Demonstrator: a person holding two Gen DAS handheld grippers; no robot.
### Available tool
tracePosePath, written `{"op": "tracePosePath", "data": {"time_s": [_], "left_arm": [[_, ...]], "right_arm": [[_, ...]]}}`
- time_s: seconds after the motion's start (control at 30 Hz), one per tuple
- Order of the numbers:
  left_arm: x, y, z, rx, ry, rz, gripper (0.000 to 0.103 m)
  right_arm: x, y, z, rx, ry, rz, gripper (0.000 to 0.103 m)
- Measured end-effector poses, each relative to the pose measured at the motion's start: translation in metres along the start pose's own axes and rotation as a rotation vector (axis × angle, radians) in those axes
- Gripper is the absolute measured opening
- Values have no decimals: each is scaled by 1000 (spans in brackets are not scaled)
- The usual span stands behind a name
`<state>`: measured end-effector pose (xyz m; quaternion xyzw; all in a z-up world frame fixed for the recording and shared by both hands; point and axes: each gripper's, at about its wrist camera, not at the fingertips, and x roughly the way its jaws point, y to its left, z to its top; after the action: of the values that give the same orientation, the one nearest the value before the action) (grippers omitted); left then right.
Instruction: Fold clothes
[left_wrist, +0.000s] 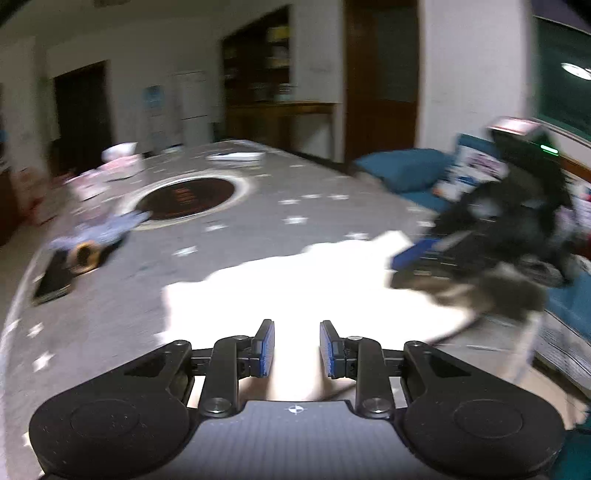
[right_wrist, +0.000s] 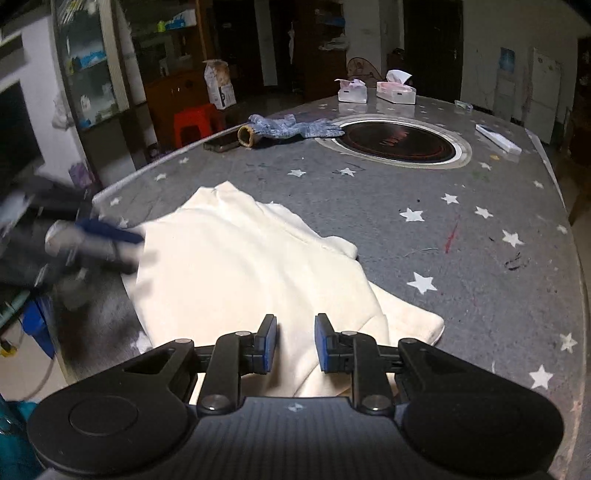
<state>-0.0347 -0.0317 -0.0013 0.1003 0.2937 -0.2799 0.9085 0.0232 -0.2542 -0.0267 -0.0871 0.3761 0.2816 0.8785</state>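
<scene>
Cream garment (right_wrist: 251, 266) lies lengthwise away from both empty, part-open grippers (right_wrist: 295, 343) (left_wrist: 297, 347).

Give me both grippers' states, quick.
Left gripper: open, holding nothing, above the white garment.
Right gripper: open, holding nothing, over the same garment.

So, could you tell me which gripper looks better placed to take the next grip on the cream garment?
Probably the right gripper: its open jaws straddle a raised fold of the cream garment. The left gripper is open too, above flat cloth and motion-blurred.
</scene>
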Motion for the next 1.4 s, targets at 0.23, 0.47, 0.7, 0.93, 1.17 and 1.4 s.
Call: {"op": "tracePosePath", "data": {"time_s": [0.23, 0.47, 0.7, 0.93, 1.17, 1.4], "left_arm": [[8, 32, -20, -160, 36, -23, 29], [-5, 29, -31, -273, 56, -82, 29], [-18, 6, -33, -234, 79, -127, 32], [-5, 19, 1, -199, 38, -98, 32], [43, 22, 14, -164, 95, -43, 30], [50, 26, 22, -162, 85, -28, 30]], "right_arm": [[2, 8, 0, -77, 16, -27, 21], [-1, 7, 0, -139, 55, -17, 21], [-15, 0, -11, -139, 57, -13, 21], [-29, 8, -6, -60, -24, -3, 21], [-12, 19, 0, -17, -55, 28, 21], [-3, 18, -7, 10, -36, 29, 22]]}}
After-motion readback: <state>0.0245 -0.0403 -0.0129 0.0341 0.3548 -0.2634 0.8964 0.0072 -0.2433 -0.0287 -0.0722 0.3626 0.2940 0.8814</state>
